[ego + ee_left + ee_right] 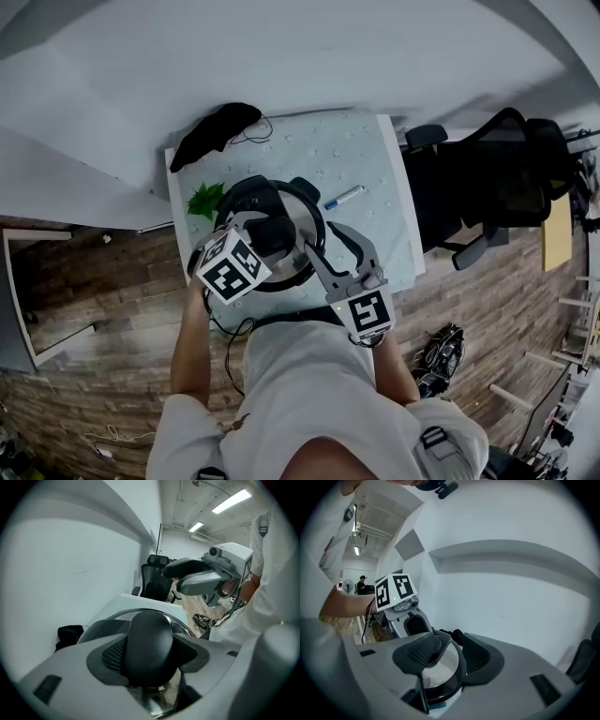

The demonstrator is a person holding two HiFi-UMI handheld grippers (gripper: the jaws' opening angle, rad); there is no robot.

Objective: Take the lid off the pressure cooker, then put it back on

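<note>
My shirt (309, 394) is nearest. Beyond it my left tongs (150, 654) point steeply down, clamped on the black knob (149, 634) of the lid (440, 664). My right tongs (449, 656) stand apart astride the lid's rim; whether they pinch it I cannot tell. The lid sits on the cooker (298, 272), mid-worktop (375, 150). Farther off lie a pen (344, 197), a green sprig (204, 200) and a black cloth (220, 131).

Head view looks steeply down; gripper views face the lid (305, 217) closely, oppositely.
</note>
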